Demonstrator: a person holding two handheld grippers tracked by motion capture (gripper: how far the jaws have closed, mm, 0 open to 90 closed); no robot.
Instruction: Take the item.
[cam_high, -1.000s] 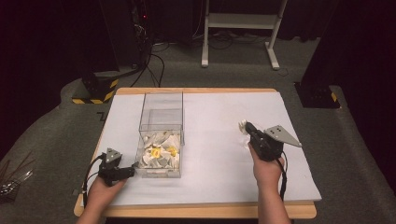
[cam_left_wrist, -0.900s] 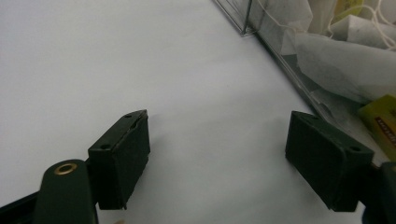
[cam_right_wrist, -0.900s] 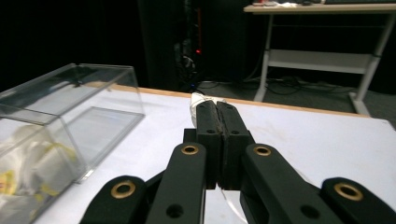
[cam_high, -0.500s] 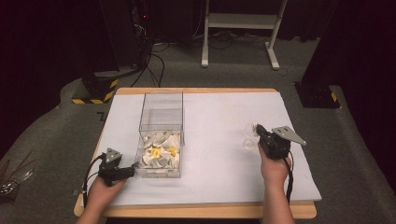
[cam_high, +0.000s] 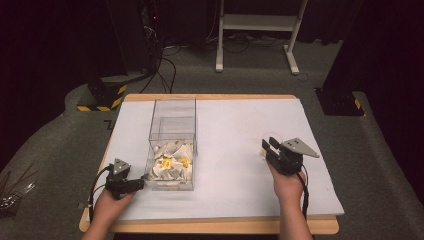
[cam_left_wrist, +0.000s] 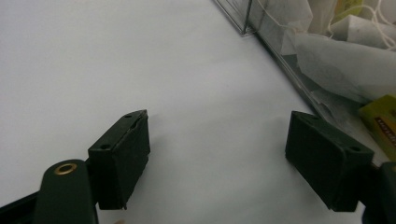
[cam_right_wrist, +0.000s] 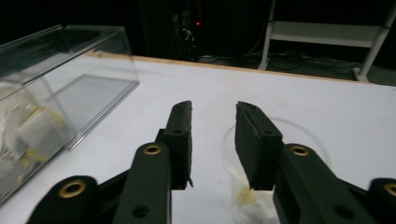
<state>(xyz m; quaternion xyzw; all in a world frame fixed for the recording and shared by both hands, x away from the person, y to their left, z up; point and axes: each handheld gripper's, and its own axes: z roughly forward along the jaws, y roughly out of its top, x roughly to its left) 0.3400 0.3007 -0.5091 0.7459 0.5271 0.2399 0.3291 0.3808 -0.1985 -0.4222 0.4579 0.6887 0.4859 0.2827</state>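
Now my right gripper (cam_high: 268, 145) sits low over the white table (cam_high: 235, 125), well apart from the clear box (cam_high: 172, 132). Its jaws have just been opening and stand partly apart; a clear plastic cup (cam_right_wrist: 261, 186) with a tea bag (cam_right_wrist: 252, 200) inside stands under them, unpressed. My left gripper (cam_left_wrist: 224, 154) rests wide open, holding nothing, just beside the box of tea bags (cam_high: 170, 165).

The right gripper (cam_right_wrist: 212, 140) hides most of the clear cup (cam_right_wrist: 280, 135) beneath it.
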